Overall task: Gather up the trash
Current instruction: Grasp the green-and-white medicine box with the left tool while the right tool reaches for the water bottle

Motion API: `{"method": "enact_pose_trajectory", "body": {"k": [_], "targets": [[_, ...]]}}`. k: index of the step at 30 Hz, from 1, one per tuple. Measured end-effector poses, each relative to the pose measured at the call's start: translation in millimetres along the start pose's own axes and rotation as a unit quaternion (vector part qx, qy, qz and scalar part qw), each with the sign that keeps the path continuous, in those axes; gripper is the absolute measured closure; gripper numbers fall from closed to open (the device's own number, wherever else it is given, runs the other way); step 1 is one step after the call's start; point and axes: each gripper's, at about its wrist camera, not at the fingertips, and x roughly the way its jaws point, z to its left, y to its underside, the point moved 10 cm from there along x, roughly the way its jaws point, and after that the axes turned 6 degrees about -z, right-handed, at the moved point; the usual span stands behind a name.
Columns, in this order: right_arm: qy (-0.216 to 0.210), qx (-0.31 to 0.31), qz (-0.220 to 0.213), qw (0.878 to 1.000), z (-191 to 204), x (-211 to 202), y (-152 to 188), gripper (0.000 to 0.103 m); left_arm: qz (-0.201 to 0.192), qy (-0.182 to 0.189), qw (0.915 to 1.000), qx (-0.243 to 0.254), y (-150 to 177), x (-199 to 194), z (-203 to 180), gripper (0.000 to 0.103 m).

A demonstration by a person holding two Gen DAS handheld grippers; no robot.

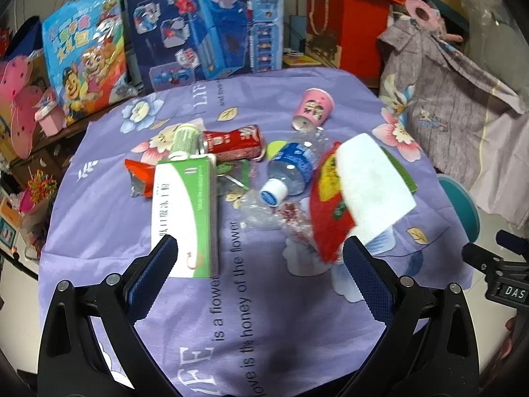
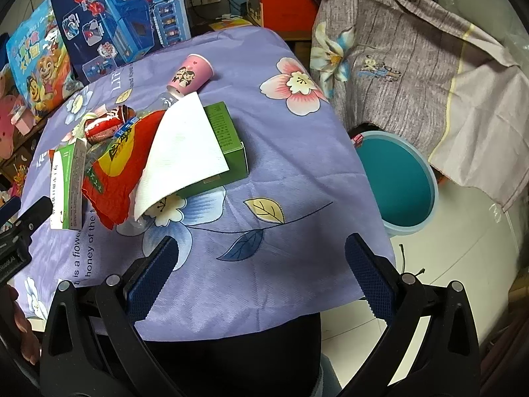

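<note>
A: Where were the tongs?
B: Both the left gripper (image 1: 259, 254) and right gripper (image 2: 261, 251) stood apart, holding nothing, above the purple tablecloth (image 2: 264, 264).
A: And the trash?
B: Piled at twelve o'clock: a green-and-white box (image 1: 183, 218) nearest, a white napkin (image 1: 373, 185) over a red wrapper (image 1: 325, 221), then a clear bottle (image 1: 291, 168), a red can (image 1: 233, 142), farthest a tipped pink cup (image 1: 314, 107).
A: Any bin?
B: A teal bucket (image 2: 395, 182) at two o'clock; its inside looked bare, part hidden by the table.
A: Anything obscured?
B: A green box (image 2: 228, 139), half under the napkin.
</note>
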Motion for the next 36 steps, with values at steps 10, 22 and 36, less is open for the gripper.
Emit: {"method": "enact_pose_trajectory", "body": {"k": [10, 22, 36], "targets": [[-0.004, -0.016, 0.003, 1.0, 13, 12, -8, 0.006, 0.052, -0.004, 0.9977, -0.042, 22, 36, 65, 0.003], [-0.007, -0.03, 0.045, 0.999, 31, 54, 0, 0.006, 0.107, -0.013, 0.9915, -0.073, 30, 94, 99, 0.003], [0.003, -0.03, 0.065, 0.997, 35, 75, 0, 0.006, 0.118, 0.006, 0.9885, -0.095, 40, 125, 101, 0.029]]}}
